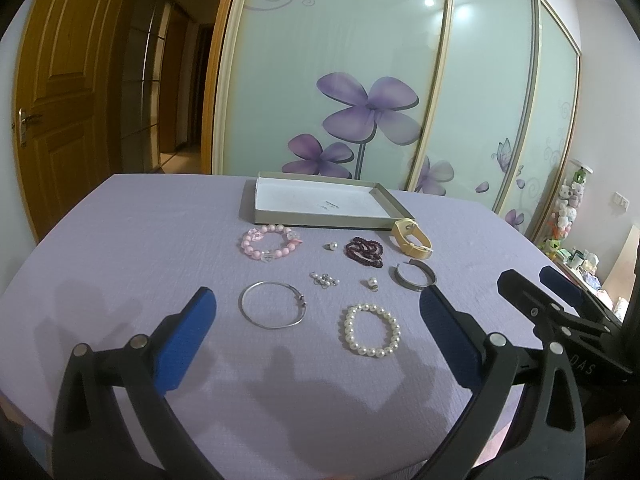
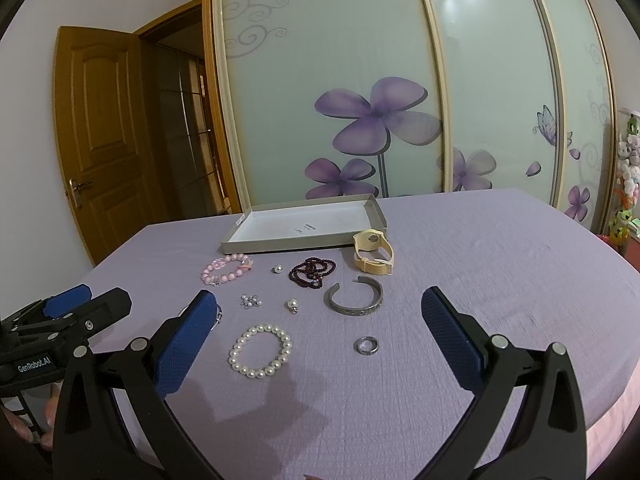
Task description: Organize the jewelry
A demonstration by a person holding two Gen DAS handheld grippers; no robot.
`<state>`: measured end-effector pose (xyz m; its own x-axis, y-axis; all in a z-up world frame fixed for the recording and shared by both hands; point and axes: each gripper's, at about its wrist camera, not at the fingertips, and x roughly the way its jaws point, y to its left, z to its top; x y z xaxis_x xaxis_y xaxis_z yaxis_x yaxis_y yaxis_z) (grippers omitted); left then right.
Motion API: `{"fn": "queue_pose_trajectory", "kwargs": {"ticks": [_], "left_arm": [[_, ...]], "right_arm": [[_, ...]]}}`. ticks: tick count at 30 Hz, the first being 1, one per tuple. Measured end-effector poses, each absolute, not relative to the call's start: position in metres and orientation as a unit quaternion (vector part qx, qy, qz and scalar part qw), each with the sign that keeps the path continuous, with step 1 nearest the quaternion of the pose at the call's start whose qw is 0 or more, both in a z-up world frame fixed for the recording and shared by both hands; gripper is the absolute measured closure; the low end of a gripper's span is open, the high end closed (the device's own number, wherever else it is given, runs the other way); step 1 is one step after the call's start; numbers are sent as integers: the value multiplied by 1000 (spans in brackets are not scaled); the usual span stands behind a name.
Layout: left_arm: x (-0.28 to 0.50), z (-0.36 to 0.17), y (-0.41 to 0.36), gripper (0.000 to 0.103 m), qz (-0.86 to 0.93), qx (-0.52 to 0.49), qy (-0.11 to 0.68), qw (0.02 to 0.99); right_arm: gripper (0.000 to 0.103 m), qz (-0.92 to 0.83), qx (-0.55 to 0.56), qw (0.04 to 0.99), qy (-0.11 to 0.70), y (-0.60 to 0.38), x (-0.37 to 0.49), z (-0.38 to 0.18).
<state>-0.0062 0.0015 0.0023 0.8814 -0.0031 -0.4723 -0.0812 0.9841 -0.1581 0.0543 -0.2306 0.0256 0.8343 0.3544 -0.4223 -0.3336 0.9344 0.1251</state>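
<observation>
Both hand-held grippers hover over the bench (image 1: 120, 220), which wears a lilac cloth, and both are released, with the blue pads far apart and nothing between them. The left hand-held gripper (image 1: 316, 316) has the thin silver bangle (image 1: 272, 305) and the white pearl bracelet (image 1: 372, 330) just ahead, between its fingers. Further ahead lie the pink bead bracelet (image 1: 269, 245), the dark red bead string (image 1: 365, 253), the beige watch (image 1: 412, 238) and the grey cuff (image 1: 414, 276). Behind them stands the open shallow box (image 1: 320, 204); its small printed label is too small to read. The right hand-held gripper (image 2: 320, 308) has a small metal ring (image 2: 366, 345) between its fingers. On the body of the left one, seen from the right wrist view, I read "GenRobot.AI". On the right one, only the letters "DAS" are visible.
</observation>
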Motion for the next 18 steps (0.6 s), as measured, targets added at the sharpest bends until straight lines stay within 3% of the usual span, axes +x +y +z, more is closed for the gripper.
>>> {"fn": "queue_pose_trajectory", "kwargs": {"ticks": [18], "left_arm": [[-3,0,5,2,22,-88,245,965]], "right_arm": [[1,180,25,957,226,-231,55,25]]}}
